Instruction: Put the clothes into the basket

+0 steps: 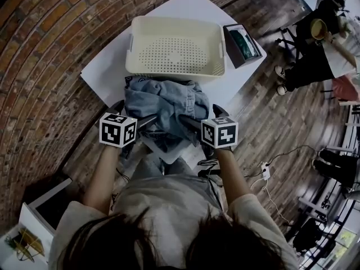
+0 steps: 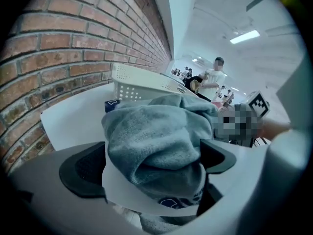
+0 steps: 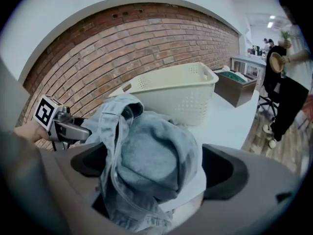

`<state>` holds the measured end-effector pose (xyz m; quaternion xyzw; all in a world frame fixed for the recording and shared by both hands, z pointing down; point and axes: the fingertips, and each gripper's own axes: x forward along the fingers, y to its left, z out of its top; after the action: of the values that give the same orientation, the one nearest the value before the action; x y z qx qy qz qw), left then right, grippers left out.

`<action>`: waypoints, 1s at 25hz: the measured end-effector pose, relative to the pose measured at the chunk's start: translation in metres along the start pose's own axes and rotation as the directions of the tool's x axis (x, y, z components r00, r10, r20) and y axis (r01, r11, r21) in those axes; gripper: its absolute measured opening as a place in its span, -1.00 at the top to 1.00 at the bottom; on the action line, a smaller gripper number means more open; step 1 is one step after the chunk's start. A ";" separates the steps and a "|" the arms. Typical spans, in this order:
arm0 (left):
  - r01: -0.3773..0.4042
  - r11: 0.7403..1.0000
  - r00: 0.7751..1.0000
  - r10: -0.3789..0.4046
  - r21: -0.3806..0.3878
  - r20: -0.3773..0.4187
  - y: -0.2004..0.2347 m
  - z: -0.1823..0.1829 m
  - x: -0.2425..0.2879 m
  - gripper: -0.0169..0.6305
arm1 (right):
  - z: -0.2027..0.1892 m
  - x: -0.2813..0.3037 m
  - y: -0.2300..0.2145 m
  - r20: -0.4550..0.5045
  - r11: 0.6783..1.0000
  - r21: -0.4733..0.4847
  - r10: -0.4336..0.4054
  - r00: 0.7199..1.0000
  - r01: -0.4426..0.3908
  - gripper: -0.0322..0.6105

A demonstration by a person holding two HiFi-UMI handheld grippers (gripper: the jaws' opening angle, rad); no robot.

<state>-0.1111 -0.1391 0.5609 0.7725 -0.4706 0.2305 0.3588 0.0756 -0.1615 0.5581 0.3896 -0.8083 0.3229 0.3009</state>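
Head view: the clothes (image 1: 163,103), a bunched grey-blue denim heap, are lying on the white tabletop (image 1: 107,72) at its near edge, just in front of the cream basket (image 1: 133,44), outside it. The left hand-held gripper (image 1: 135,116) and right hand-held gripper (image 1: 203,117) are flanking the heap from either side, both pointing down into it. A dark box (image 1: 242,44) is sitting just right of the basket.

Left gripper view: the left hand-held gripper (image 2: 151,163) is standing wide open. The clothes (image 2: 156,136) are bulging up between the dark pads, not pinched. The basket (image 2: 142,84) is showing behind the heap, with the brick wall (image 2: 73,58) running along the left. Only this view is showing a person (image 2: 215,77) standing far back in the room.

Right gripper view: the right hand-held gripper (image 3: 156,168) is also gaping wide. A denim fold (image 3: 146,160) is filling the gap and draping over the lower edge, with nothing clamped. The left one's marker cube (image 3: 46,111) is peeking in at the left – the head view is hiding both sets of jaws partly under the cloth. The basket (image 3: 176,94) is sitting just behind the heap.
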 end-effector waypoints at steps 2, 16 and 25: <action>0.011 1.000 0.999 -0.011 -0.007 -0.035 0.001 -0.005 0.009 -0.87 | -0.005 0.009 -0.005 -0.045 1.000 0.029 0.013 0.999 -0.011 -0.90; 0.202 0.969 0.945 -0.231 -0.142 -0.234 -0.002 -0.038 0.062 -0.87 | -0.040 0.055 -0.010 -0.246 0.974 0.160 0.195 0.949 -0.159 -0.91; 0.219 0.964 0.941 -0.250 -0.151 -0.229 -0.014 -0.036 0.071 -0.87 | -0.039 0.066 0.011 -0.264 0.954 0.082 0.299 0.917 -0.287 -0.90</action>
<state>-0.0672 -0.1472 0.6284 0.7648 -0.3403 0.2502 0.4864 0.0415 -0.1557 0.6277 0.2222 -0.8014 0.4316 0.3495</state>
